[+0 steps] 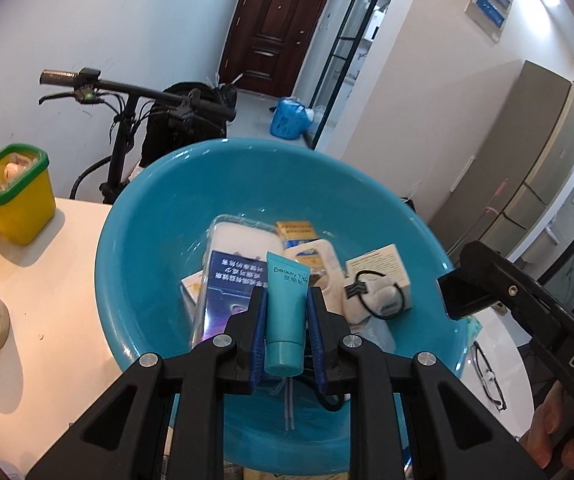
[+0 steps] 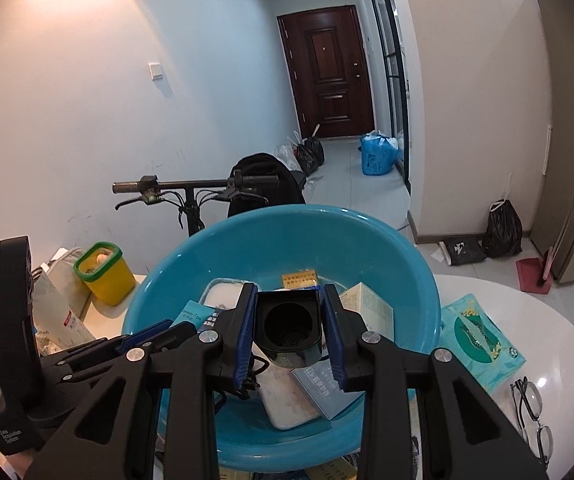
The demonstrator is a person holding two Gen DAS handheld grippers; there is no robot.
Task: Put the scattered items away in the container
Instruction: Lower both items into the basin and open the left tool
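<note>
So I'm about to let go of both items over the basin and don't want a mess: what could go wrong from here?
1. The teal tube in the left gripper hangs over an already piled basin; it may bounce or slide off the boxes.
2. The black cup in the right gripper could knock the phone beneath.
3. Both grippers are close together and might collide.

basin: teal, round, on white table, part-filled with boxes and packets
tube: small teal "Beauty Tips", cap toward camera, pinched over basin
cup: black, squarish, open mouth facing camera, clamped above basin
hair tie: black, on white box inside
</note>
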